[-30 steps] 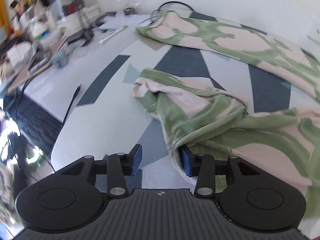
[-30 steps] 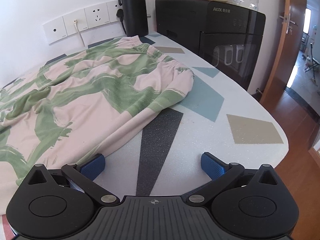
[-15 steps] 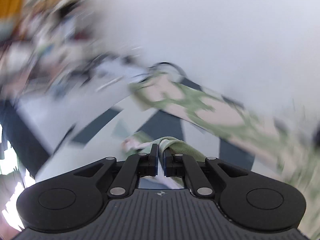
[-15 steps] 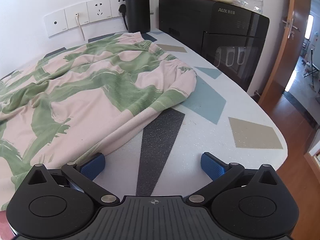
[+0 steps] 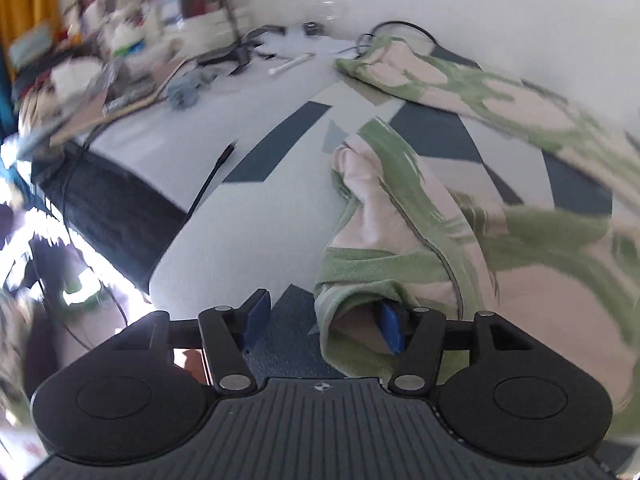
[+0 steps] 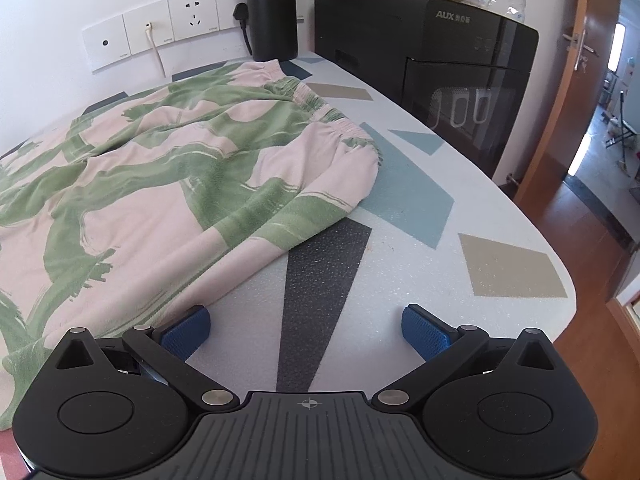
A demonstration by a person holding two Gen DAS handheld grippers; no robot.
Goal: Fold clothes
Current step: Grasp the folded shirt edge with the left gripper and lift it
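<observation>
Pink trousers with green brush-stroke print [image 5: 400, 208] lie spread over the patterned table [image 5: 240, 220]. In the left wrist view one leg is bunched up near me, its green hem draped over the right pad [image 5: 390, 328]. My left gripper [image 5: 323, 318] has its jaws opening; the hem's edge hangs between them and neither pad presses it. The right wrist view shows the trousers' waistband end [image 6: 160, 184]. My right gripper [image 6: 306, 330] stands wide open above the table [image 6: 400, 280], with its left pad [image 6: 188, 330] right beside the trousers' near edge.
Clutter [image 5: 120, 40], a white pen [image 5: 290, 65] and a black cable [image 5: 212, 176] lie at the table's far left. A black appliance [image 6: 460, 60], a black bottle [image 6: 270, 8] and wall sockets [image 6: 160, 32] line the back. The table's rounded edge drops off to the right.
The left gripper shut on the leg's hem, carried it a short way, and its jaws have now parted. The leg now lies bunched closer to the gripper. The right gripper has stayed still.
</observation>
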